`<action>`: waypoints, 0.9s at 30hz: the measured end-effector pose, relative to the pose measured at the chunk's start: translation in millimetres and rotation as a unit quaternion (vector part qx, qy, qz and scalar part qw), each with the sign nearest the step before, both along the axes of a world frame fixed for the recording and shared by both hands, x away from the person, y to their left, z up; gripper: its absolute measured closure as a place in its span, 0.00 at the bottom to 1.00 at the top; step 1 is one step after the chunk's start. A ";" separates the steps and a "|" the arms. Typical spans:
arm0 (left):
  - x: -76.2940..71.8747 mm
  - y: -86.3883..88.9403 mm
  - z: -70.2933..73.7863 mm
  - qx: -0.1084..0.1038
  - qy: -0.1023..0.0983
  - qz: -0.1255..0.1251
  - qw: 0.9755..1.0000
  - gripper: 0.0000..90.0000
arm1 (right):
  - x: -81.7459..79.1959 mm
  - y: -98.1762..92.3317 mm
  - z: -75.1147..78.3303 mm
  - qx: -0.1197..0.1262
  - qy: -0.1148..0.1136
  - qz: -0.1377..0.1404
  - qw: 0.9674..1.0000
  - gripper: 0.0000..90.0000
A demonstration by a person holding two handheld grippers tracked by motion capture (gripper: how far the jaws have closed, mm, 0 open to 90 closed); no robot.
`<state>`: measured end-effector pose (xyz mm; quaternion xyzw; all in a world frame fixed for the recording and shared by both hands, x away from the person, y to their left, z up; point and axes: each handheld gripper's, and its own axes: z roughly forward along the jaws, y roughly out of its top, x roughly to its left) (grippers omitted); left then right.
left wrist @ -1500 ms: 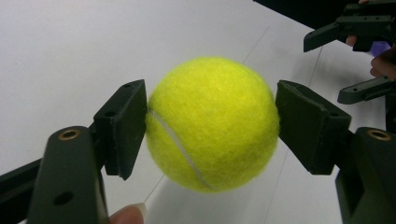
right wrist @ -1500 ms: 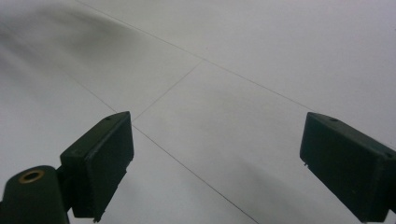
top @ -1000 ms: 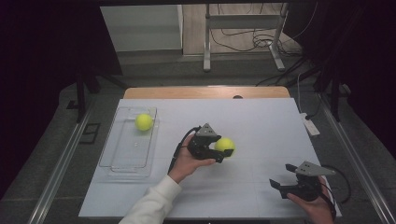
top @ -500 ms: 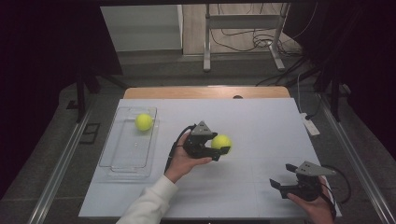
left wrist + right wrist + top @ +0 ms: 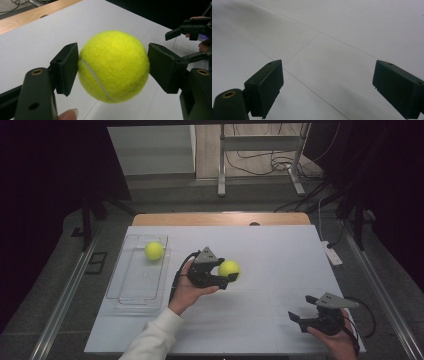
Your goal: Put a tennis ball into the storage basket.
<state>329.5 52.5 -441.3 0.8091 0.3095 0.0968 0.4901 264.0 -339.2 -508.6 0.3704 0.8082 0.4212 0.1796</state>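
A yellow tennis ball [image 5: 229, 269] is held just above the white table [image 5: 280, 245], left of centre, with my left gripper [image 5: 226, 271] shut on it. In the left gripper view both pads [image 5: 67, 67] press the sides of the ball [image 5: 113, 66]. A second tennis ball [image 5: 154, 250] lies in the far end of a clear plastic tray [image 5: 131, 292] at the table's left. My right gripper [image 5: 301, 308] stands open near the front right corner, low over the bare tabletop, with nothing between its fingers [image 5: 265, 85].
A wooden strip [image 5: 220, 218] runs along the table's far edge. A white power strip [image 5: 330, 253] lies off the right edge. Metal rails flank both sides, and a frame with cables stands on the floor beyond.
My left gripper has carried the ball a little to the left and slightly upward. The right gripper has stayed where it was.
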 end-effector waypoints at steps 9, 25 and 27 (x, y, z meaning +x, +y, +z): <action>2.5 6.1 1.0 -0.006 -0.002 0.005 1.000 0.32 | 0.1 -0.9 -0.1 -0.002 0.000 -0.004 1.000 0.11; 0.6 21.8 11.0 -0.013 -0.014 0.027 0.999 0.32 | 0.0 -1.7 0.0 -0.001 -0.002 -0.004 1.000 0.11; 0.8 23.8 11.6 -0.011 -0.016 0.029 0.999 0.32 | 0.0 -1.8 0.4 -0.004 -0.003 -0.006 1.000 0.11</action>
